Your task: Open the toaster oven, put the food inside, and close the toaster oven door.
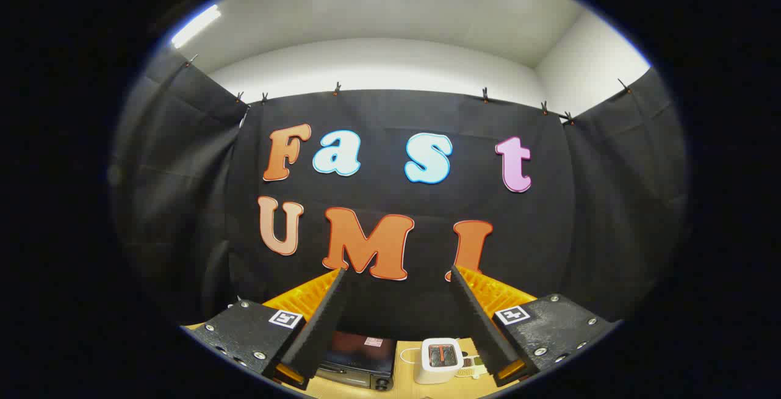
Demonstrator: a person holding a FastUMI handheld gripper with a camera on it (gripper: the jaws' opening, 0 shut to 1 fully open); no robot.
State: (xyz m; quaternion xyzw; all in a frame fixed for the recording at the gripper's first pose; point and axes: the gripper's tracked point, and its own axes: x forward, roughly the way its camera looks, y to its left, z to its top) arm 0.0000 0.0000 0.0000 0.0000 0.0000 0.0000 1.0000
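Down at 6 o'clock between the wide-open, empty gripper fingers sits the toaster oven, so I'd dip low toward its door first.

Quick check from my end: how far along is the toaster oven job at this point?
Nothing looks done yet. The toaster oven sits on the table with its door apparently closed. The hand-held gripper is raised above it, fingers wide apart and empty. A white toaster stands beside the oven. Opening, loading the food and closing all remain.
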